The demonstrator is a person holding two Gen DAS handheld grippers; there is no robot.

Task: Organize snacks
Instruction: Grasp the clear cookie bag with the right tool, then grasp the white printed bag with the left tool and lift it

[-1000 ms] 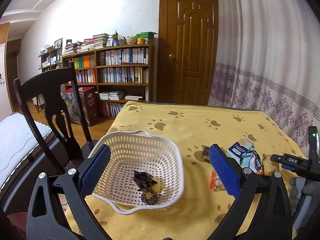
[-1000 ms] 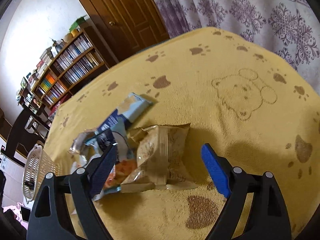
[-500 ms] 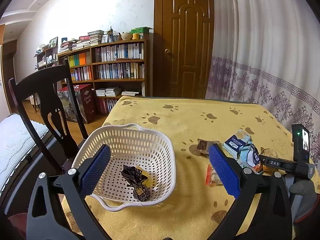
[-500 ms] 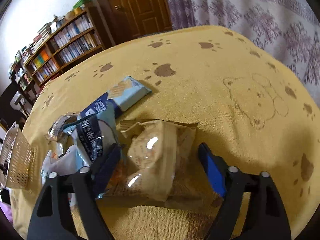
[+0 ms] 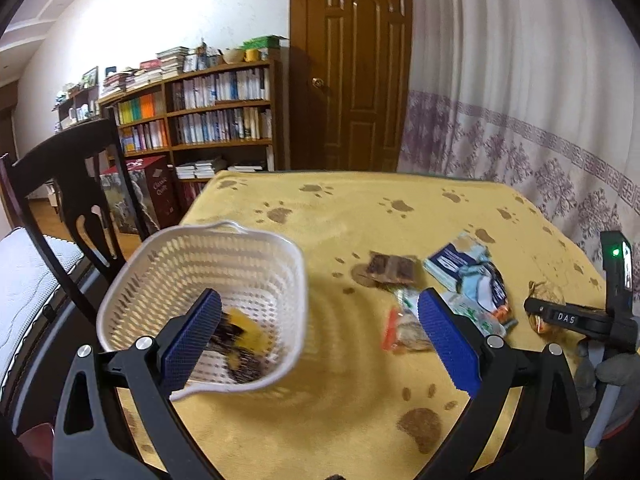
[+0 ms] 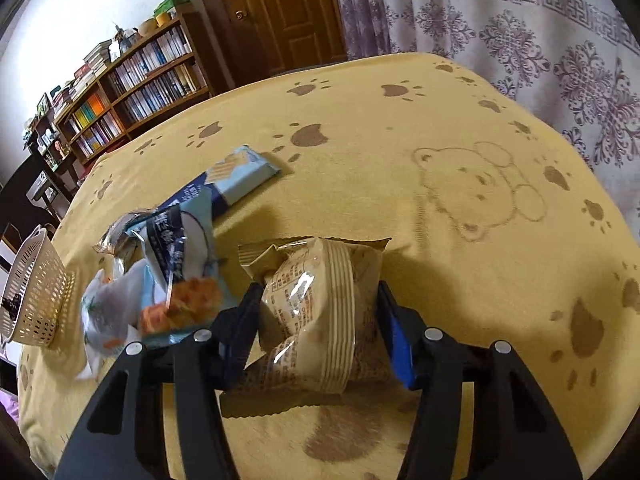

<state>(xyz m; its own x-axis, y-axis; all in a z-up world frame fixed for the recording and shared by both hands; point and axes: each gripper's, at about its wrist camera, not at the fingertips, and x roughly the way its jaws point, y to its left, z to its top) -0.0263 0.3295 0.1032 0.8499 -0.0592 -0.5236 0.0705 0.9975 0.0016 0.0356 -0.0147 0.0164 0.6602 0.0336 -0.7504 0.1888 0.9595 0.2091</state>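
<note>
The right gripper (image 6: 316, 320) clamps a beige crinkled plastic snack packet (image 6: 316, 312) on the yellow paw-print bench (image 6: 400, 184). The left gripper (image 5: 320, 336) hangs wide apart, empty, above the white perforated plastic basket (image 5: 208, 256).

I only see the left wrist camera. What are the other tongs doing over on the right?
Observer: The right tongs are shut on a beige snack packet, with one pad on each side of it.
Operator: Did they grab another snack too?
Observer: No. The blue packet with the biscuit picture lies just left of the tongs, outside the pads.
Operator: What's behind the beige one?
Observer: A bear outline printed on the yellow cloth. No snack lies on it.
</note>
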